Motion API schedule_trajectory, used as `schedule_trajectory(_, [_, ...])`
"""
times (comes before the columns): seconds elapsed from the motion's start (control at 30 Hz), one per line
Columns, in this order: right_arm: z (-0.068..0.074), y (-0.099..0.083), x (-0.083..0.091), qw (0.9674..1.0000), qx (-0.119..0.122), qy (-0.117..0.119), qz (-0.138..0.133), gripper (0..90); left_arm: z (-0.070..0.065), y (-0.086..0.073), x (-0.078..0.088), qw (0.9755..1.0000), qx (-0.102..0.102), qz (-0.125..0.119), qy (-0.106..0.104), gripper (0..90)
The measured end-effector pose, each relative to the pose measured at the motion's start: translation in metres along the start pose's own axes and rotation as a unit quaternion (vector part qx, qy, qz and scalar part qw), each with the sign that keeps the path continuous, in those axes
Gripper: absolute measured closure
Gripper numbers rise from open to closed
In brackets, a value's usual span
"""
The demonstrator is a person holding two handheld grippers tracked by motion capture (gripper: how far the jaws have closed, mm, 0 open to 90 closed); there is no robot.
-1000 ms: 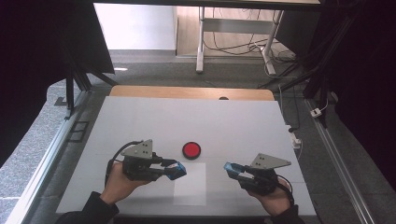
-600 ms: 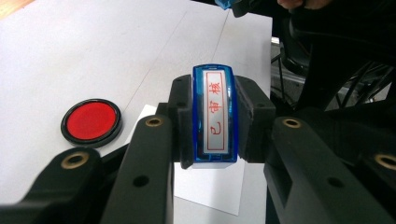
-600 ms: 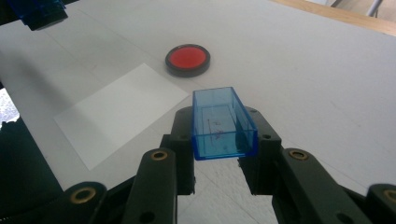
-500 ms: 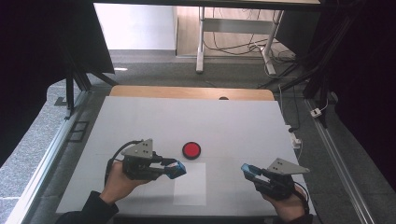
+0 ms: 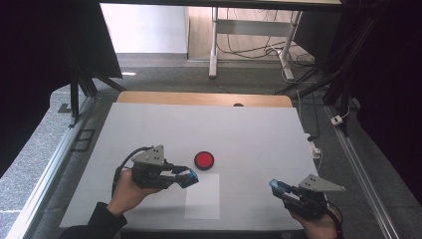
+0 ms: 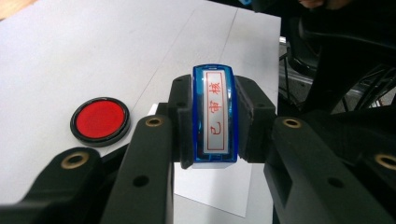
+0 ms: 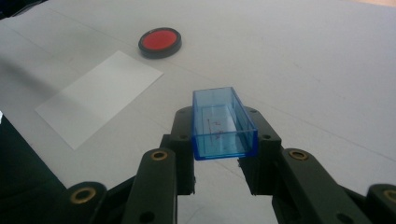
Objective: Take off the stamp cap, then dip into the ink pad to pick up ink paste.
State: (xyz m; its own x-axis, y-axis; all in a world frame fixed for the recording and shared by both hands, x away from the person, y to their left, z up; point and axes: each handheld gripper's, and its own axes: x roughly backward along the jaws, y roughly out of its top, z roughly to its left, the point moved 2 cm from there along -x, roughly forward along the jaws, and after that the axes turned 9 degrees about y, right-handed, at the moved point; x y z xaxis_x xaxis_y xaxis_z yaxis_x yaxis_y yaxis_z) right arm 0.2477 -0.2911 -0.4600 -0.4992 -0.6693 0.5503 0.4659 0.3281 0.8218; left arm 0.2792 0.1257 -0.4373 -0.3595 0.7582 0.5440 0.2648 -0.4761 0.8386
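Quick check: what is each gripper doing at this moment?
Left gripper: closed on the blue stamp, red characters on its face showing.
Right gripper: closed on the clear blue stamp cap, which is empty and open.

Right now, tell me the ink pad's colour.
Red inside a black rim, the ink pad shows best in the left gripper view.

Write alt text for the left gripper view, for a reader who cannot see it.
The left hand-held gripper clamps a blue stamp between its two black jaws, the stamp's white face with red characters turned to the camera. Left of it, a round red ink pad in a black case sits on the white table; a sheet of paper lies just beyond the jaws.
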Motion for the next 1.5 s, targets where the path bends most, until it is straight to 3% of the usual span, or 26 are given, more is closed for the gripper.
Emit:
schedule_trajectory(0.4, [-0.004, -0.011, 0.005, 0.9996, -0.017, 0.002, 0.021, 68.8, 0.009, 0.003, -0.008, 0.9995, 0.025, 0.011, 0.014, 70.3])
schedule_trajectory(0.83, [-0.005, -0.012, 0.005, 0.9996, -0.020, 0.006, 0.021, 68.8, 0.020, 0.009, -0.018, 0.9991, 0.024, 0.021, 0.029, 70.3])
schedule_trajectory(1.5, [-0.004, -0.012, 0.004, 0.9994, -0.019, 0.001, 0.028, 68.7, 0.049, 0.021, -0.053, 0.9949, 0.063, 0.061, 0.051, 70.4])
